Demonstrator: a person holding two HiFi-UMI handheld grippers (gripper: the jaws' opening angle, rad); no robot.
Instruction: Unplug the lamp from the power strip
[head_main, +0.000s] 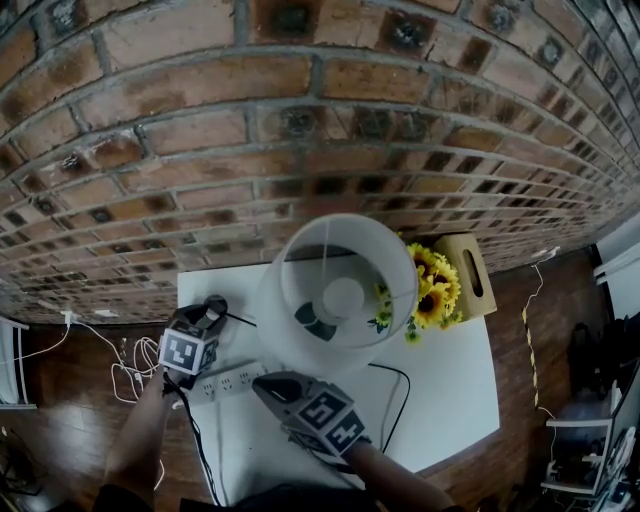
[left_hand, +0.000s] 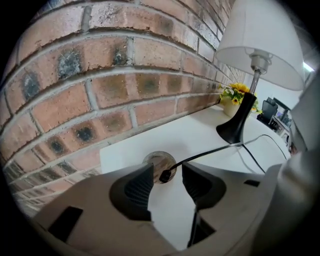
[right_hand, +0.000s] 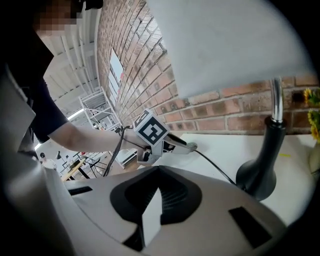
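The lamp (head_main: 340, 290) with its white shade stands mid-table; its black base (left_hand: 236, 127) shows in the left gripper view. Its black cord (left_hand: 210, 151) ends in a black plug (left_hand: 164, 175) that lies on the table over a round cable hole (left_hand: 156, 161). My left gripper (left_hand: 167, 172) is open, its pads either side of the plug without touching it. The white power strip (head_main: 225, 381) lies near the table's front left. My right gripper (head_main: 262, 383) is shut on the power strip (right_hand: 150, 220), a white edge of it showing between the pads.
A brick wall (head_main: 300, 120) backs the white table (head_main: 450, 380). Sunflowers (head_main: 435, 285) and a wooden tissue box (head_main: 468, 270) stand to the right of the lamp. White cables (head_main: 130, 370) trail on the floor at the left.
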